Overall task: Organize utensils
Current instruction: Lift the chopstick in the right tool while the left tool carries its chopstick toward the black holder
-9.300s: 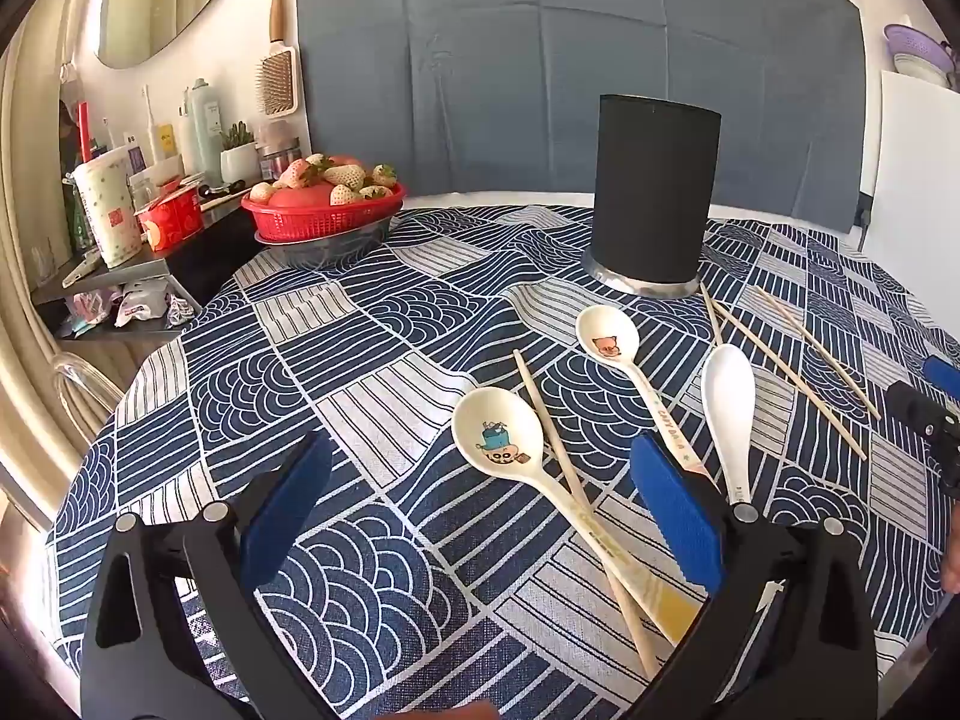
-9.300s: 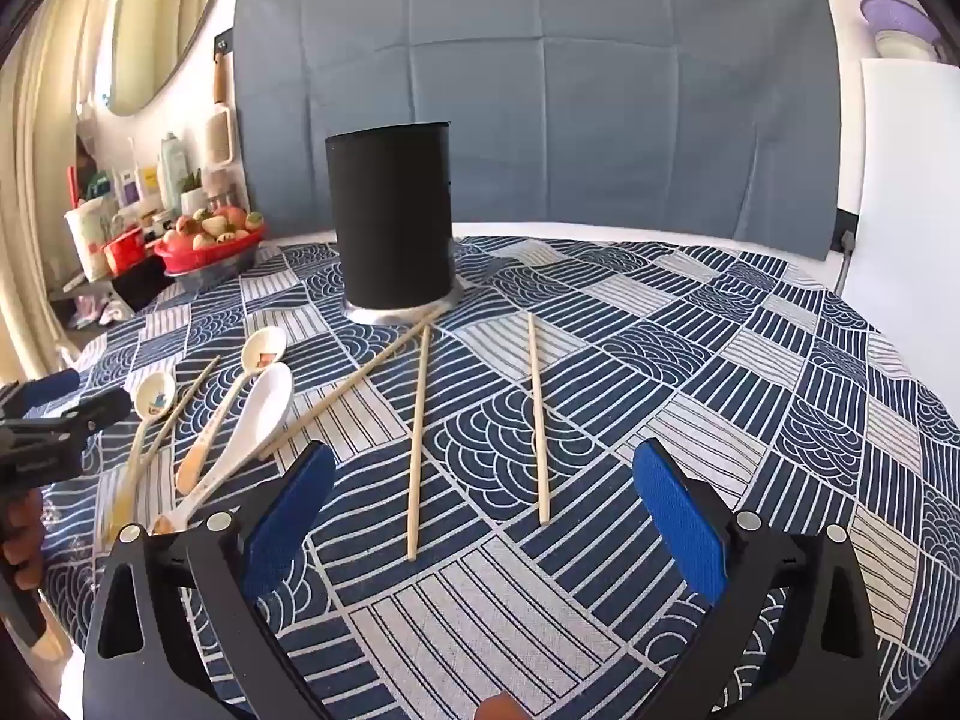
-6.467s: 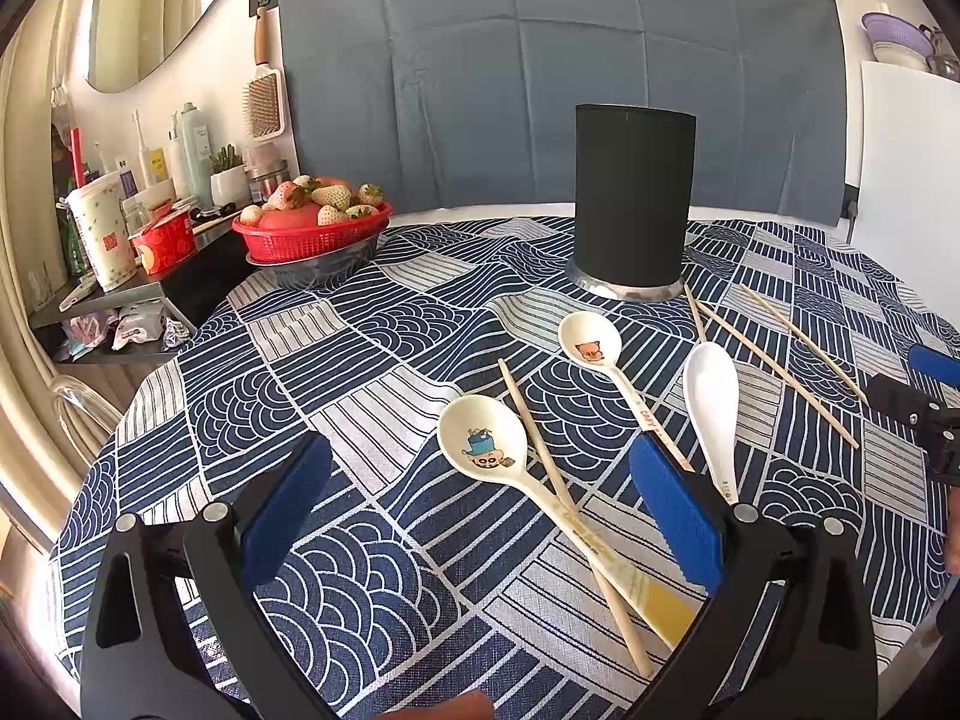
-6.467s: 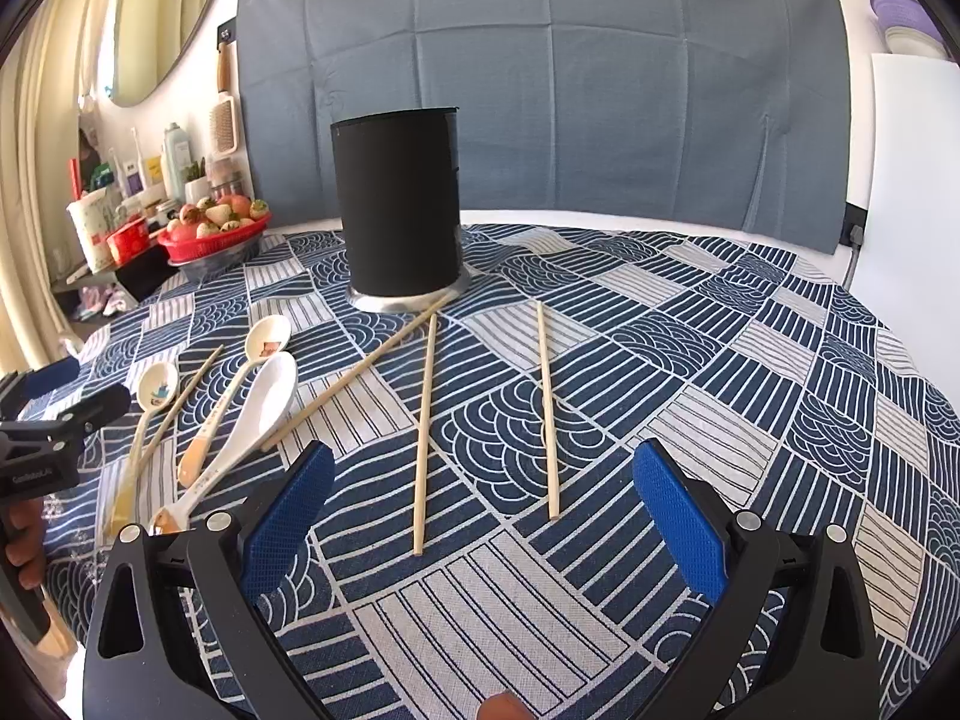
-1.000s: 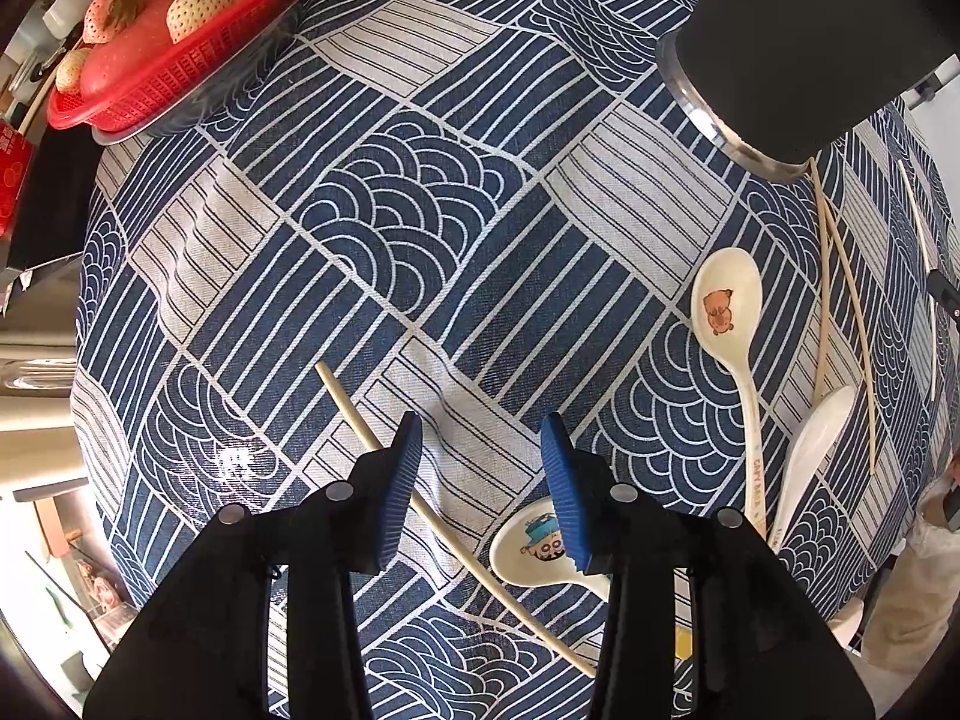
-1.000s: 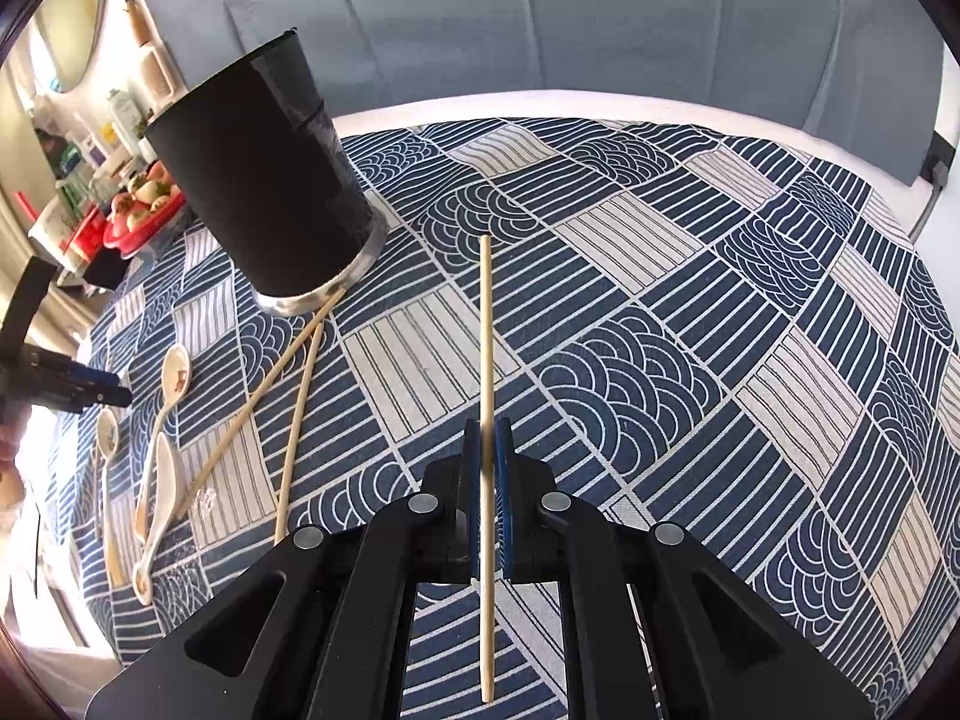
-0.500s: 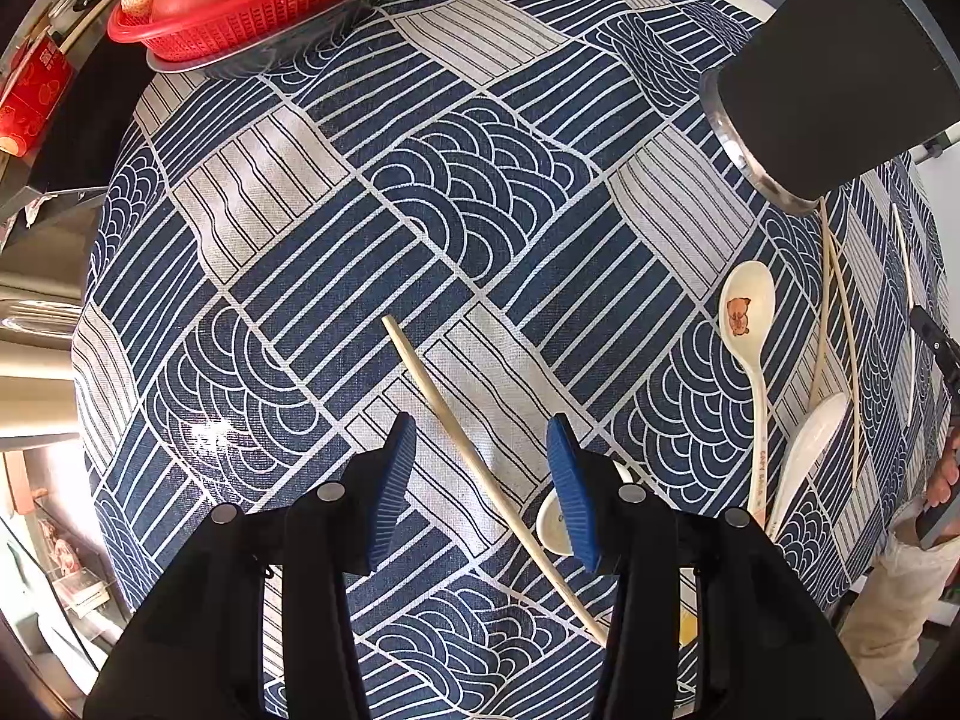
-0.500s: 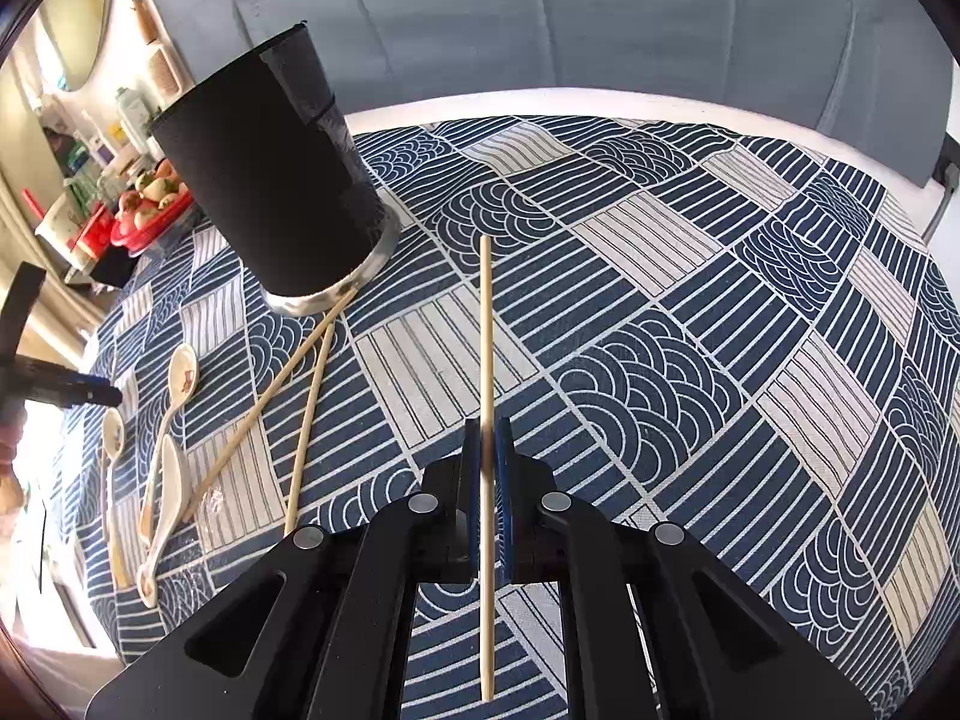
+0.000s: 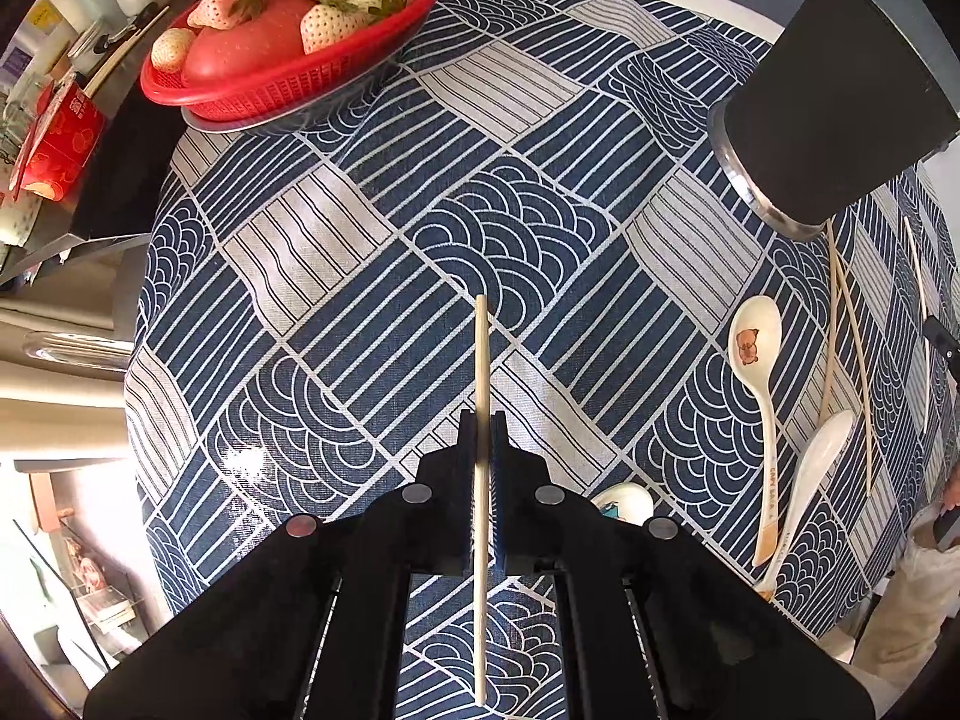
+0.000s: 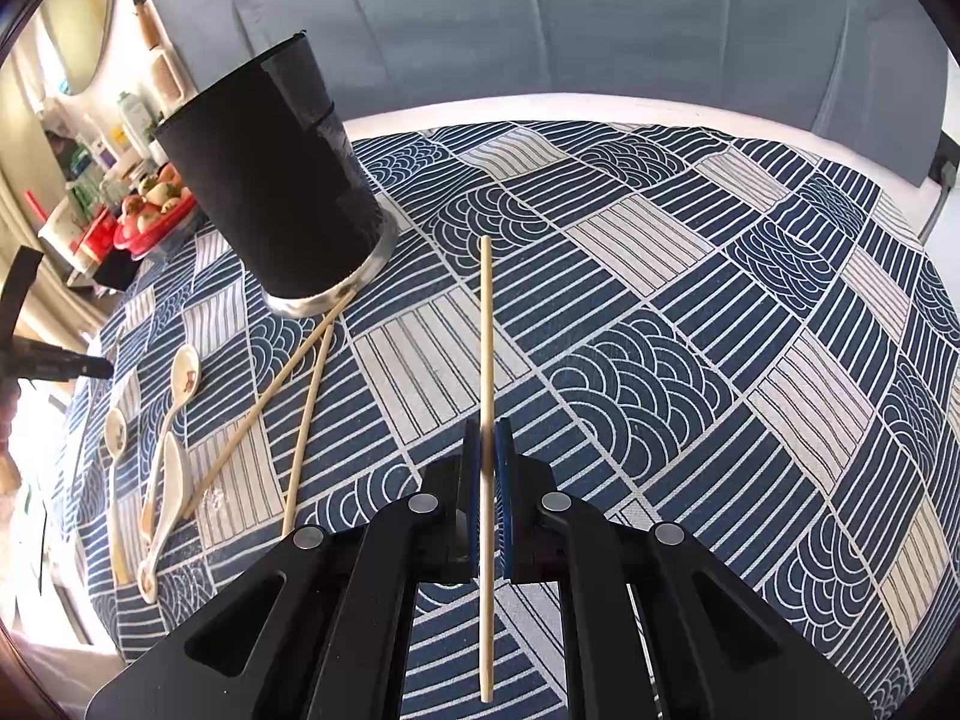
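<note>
My left gripper (image 9: 481, 426) is shut on a wooden chopstick (image 9: 481, 360), which runs straight between its blue pads above the patterned tablecloth. My right gripper (image 10: 487, 432) is shut on a second chopstick (image 10: 486, 324) in the same way. The black cylindrical holder (image 10: 276, 192) stands upright at the far left of the right wrist view; the holder (image 9: 834, 102) is at the top right of the left wrist view. Two more chopsticks (image 10: 300, 384) lie crossed near the holder's base. Three ceramic spoons (image 9: 756, 372) lie together; one is partly hidden behind my left gripper.
A red basket of strawberries (image 9: 288, 36) sits at the table's far left edge, beside a cluttered shelf (image 9: 54, 120). The round table (image 10: 780, 300) wears a blue and white cloth. A person's hand and sleeve (image 9: 924, 540) show at the right rim.
My left gripper's jaws closed on the chopstick that lay slanted between them and lifted it; it now lines up with the fingers. My right gripper kept still, holding its chopstick.
</note>
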A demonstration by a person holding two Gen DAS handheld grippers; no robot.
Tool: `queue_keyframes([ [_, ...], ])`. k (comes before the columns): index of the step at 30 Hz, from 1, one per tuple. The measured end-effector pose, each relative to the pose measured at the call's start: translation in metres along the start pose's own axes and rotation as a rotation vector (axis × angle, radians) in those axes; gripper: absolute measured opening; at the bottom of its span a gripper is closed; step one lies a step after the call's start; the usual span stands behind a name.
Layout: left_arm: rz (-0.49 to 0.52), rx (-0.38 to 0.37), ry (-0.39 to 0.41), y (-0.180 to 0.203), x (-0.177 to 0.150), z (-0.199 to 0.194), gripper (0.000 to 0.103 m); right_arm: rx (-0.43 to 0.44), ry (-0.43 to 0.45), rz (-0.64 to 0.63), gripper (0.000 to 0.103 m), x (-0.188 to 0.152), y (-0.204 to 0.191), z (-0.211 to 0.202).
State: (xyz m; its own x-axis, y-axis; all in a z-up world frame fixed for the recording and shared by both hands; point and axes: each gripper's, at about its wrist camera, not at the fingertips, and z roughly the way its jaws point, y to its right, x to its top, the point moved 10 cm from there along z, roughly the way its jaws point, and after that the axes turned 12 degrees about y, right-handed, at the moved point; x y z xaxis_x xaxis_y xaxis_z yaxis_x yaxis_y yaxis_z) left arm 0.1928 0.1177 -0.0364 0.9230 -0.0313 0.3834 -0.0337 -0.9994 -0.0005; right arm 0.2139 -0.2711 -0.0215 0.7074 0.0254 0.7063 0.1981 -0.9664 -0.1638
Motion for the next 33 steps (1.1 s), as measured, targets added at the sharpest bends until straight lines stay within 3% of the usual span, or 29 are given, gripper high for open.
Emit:
queue_keyframes([
  [5,0.0,0.013,0.042,-0.009,0.016,-0.016,0.005,-0.008,0.031,-0.016,0.005,0.014,-0.001,-0.009],
  [11,0.026,0.019,0.094,0.02,0.024,-0.026,0.005,-0.016,0.071,-0.031,0.005,0.035,-0.003,-0.022],
  [20,0.029,-0.016,0.192,0.049,0.07,-0.035,0.005,-0.03,0.137,-0.088,0.005,0.069,-0.016,-0.042],
  [27,0.063,0.008,0.298,0.06,0.101,-0.056,0.005,-0.022,0.187,-0.116,0.005,0.092,-0.032,-0.054],
  [33,0.069,-0.028,0.401,0.073,0.122,-0.077,0.005,-0.007,0.233,-0.124,0.005,0.112,-0.047,-0.06],
])
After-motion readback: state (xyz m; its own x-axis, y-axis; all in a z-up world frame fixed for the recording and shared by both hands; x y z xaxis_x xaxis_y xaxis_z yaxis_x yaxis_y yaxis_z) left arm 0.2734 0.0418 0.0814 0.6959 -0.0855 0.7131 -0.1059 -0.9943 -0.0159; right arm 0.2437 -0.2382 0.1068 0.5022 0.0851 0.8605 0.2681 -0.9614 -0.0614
